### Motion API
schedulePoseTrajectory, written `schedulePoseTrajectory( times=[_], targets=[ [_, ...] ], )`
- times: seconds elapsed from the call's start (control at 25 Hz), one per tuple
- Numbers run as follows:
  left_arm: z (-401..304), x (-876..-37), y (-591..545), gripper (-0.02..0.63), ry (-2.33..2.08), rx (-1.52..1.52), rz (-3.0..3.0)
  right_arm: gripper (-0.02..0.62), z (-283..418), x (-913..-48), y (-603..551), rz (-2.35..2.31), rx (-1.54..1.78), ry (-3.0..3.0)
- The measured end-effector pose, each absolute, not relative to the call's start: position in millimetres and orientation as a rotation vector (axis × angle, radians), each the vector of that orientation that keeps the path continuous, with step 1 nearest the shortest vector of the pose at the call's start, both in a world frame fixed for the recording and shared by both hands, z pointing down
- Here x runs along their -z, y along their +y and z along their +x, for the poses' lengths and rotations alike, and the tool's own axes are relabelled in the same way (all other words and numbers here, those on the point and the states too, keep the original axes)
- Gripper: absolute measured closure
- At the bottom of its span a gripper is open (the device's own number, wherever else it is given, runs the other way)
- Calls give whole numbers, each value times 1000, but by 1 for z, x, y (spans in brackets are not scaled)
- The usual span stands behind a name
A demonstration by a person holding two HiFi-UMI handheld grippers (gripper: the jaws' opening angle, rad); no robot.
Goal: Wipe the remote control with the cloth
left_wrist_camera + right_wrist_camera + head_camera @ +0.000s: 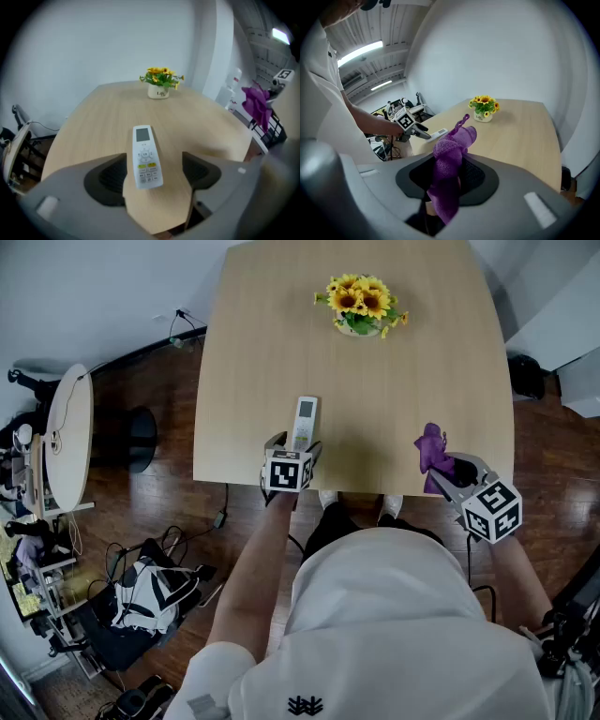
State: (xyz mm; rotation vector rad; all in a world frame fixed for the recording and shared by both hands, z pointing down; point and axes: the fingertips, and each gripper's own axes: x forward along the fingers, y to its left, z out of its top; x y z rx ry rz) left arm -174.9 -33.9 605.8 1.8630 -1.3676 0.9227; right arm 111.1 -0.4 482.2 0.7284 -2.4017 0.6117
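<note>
A white remote control (305, 421) lies flat on the wooden table (375, 381) near its front edge, screen end away from me. My left gripper (292, 448) stands open around the remote's near end (147, 164), a gap showing on each side between the dark pads and the remote. My right gripper (448, 468) hovers over the table's front right corner, shut on a purple cloth (433, 454). In the right gripper view the cloth (449, 164) bunches up between the pads and hangs down below them.
A small white pot of sunflowers (361, 307) stands at the far middle of the table. To the left on the wooden floor are a round side table (67, 435), a bag (155, 592) and cables. Bare tabletop lies between the remote and the cloth.
</note>
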Motion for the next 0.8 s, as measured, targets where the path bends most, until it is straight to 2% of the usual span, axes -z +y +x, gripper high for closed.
schedulePoseTrajectory(
  times=[0.28,0.48,0.56,0.6,0.8],
  targets=[
    [-193,-653,-53,229,-1324,-1029,1786,471,90,-475,-24,775,-637,-2378],
    [-193,-659,-54,225,-1311,-994,1811,471,77,-472,-37,809,-642,-2364],
    [-195,-660,-54,265,-1322,-991,1830,471,72,-473,-39,814,-645,-2362],
    [-196,-662,-53,316,-1322,-1000,1841,471,69,-474,-38,813,-647,-2362],
    [-194,-666,-54,325,-1289,-1050,1882,471,57,-472,-42,796,-631,-2369]
  ],
)
